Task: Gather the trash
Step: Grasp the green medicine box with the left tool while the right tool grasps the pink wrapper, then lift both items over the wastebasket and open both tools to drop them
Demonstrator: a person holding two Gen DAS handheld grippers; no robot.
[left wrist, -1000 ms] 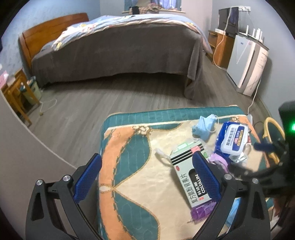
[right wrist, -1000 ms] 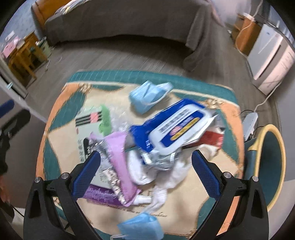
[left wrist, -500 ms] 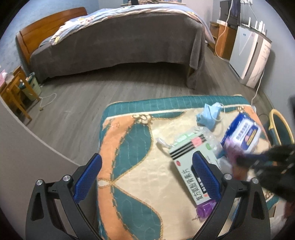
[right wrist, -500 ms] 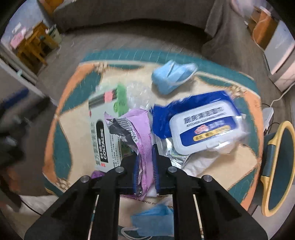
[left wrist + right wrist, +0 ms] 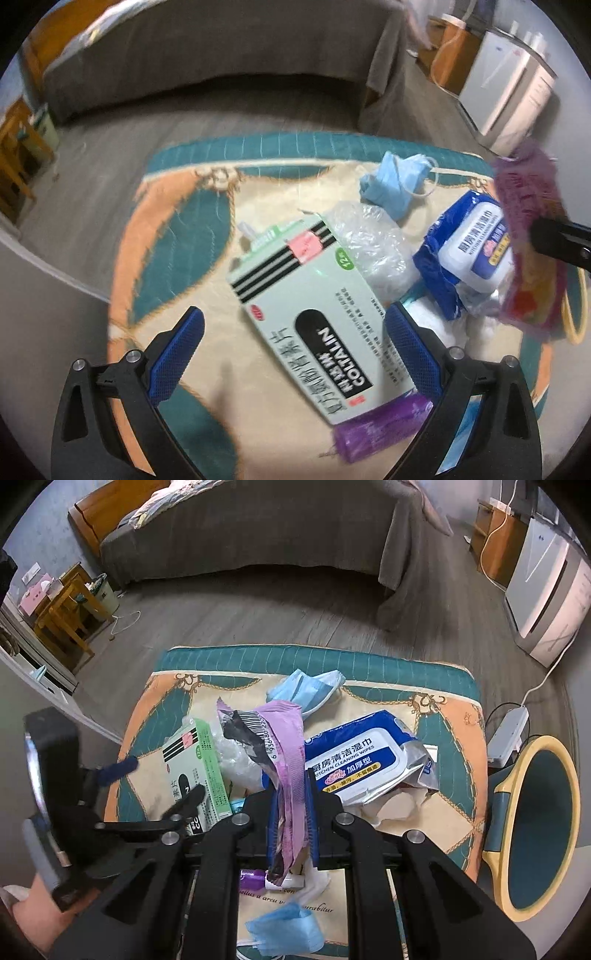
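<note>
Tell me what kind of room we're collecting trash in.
Most likely a bedroom: a bed with a wooden headboard, and a patterned mat on the wood-look floor holding the trash.

Left wrist view: rides behind the left tool [image 5: 291,332], tilted steeply down, close over the patterned cushion [image 5: 177,229]; medicine box [image 5: 317,314] fills the centre. Frame blurred.

Right wrist view: rides behind the right tool [image 5: 291,812], also steeply down, a little farther back, sharp.

Both face the grey bed [image 5: 258,528] across the wooden floor [image 5: 221,616].

Shared: cushion, medicine box, wipes pack [image 5: 476,247], blue mask [image 5: 395,184], bed. Each view catches the other tool at its edge.
</note>
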